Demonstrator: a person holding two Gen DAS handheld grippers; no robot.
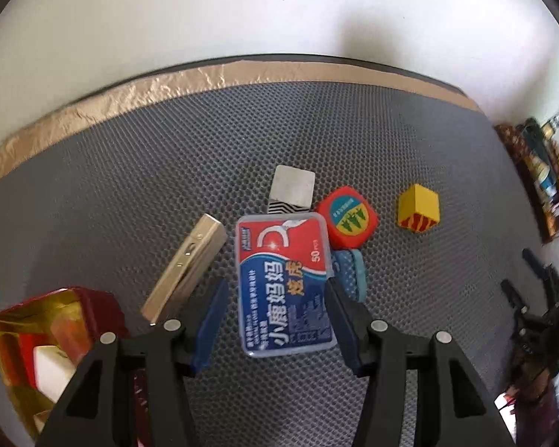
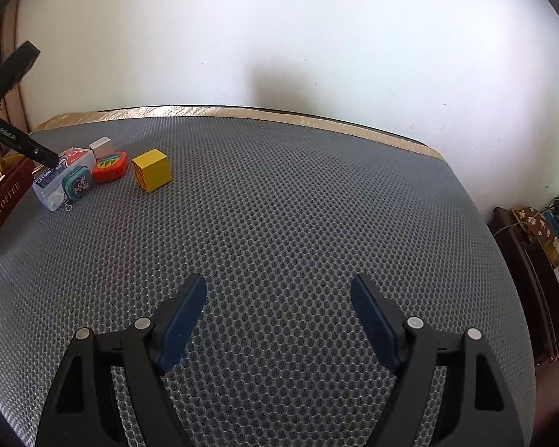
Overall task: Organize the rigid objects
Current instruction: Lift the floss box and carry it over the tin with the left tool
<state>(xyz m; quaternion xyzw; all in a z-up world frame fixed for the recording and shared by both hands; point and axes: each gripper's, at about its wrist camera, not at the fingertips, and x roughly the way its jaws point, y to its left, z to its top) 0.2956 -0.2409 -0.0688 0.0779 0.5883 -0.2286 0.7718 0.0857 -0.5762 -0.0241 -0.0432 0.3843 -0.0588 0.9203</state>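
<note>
While lying flat, floss box (image 1: 285, 283) points lengthwise (perhaps) away.

Yellow cube (image 1: 418, 206), red-striped side; grey honeycomb mat (image 1: 391, 130).

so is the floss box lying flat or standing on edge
Lying flat: the floss box rests on the mat with its printed lid facing up, between the open jaws of the left gripper, which don't touch it.

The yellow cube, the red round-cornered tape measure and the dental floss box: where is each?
yellow cube (image 1: 418, 206), left wrist view, on its yellow top face.
red tape measure (image 1: 347, 216), left wrist view, on its round yellow label.
dental floss box (image 1: 285, 283), left wrist view, middle of its printed lid.
</note>
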